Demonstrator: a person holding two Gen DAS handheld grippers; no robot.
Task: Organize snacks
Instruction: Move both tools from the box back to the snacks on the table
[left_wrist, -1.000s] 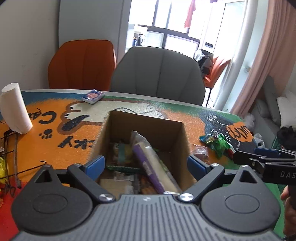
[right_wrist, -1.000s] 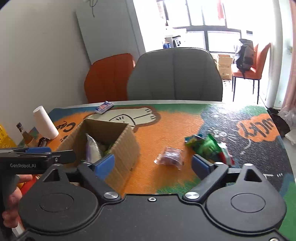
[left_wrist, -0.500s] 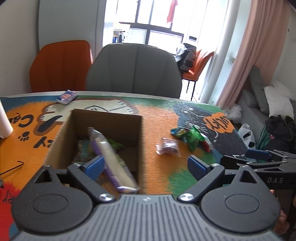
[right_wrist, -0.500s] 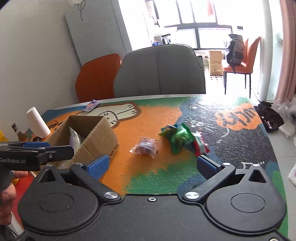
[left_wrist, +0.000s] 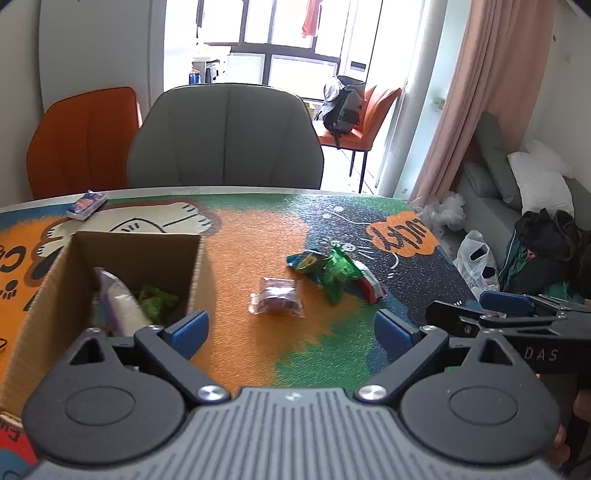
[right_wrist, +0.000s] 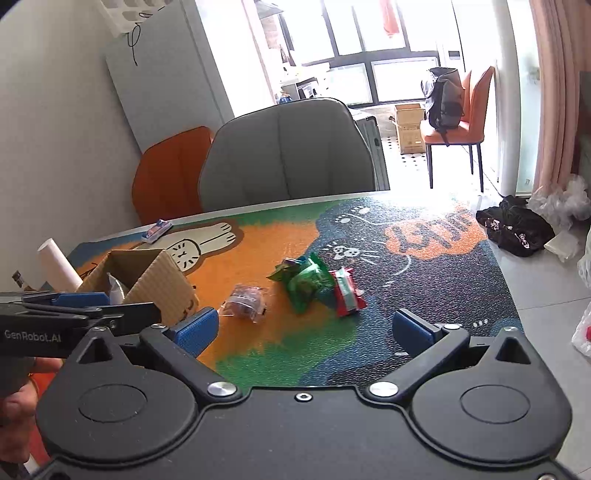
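Note:
An open cardboard box (left_wrist: 122, 258) (right_wrist: 155, 280) stands on the colourful table mat and holds a purple-and-white packet (left_wrist: 118, 299) and green packets. To its right lie a clear packet (left_wrist: 277, 301) (right_wrist: 245, 304), green packets (left_wrist: 332, 273) (right_wrist: 304, 278) and a red packet (left_wrist: 369, 284) (right_wrist: 347, 291). My left gripper (left_wrist: 291, 330) is open and empty, just in front of the clear packet. My right gripper (right_wrist: 303, 330) is open and empty, in front of the loose packets. Each gripper shows side-on in the other's view.
A small blue-and-orange box (left_wrist: 86, 205) lies near the table's far edge. A white paper roll (right_wrist: 59, 264) stands left of the box. A grey chair (left_wrist: 225, 140) and an orange chair (left_wrist: 85, 144) stand behind the table. The table's right edge (right_wrist: 506, 295) drops to the floor.
Both grippers have swung right, away from the cardboard box and toward the loose packets. Both stayed open and empty.

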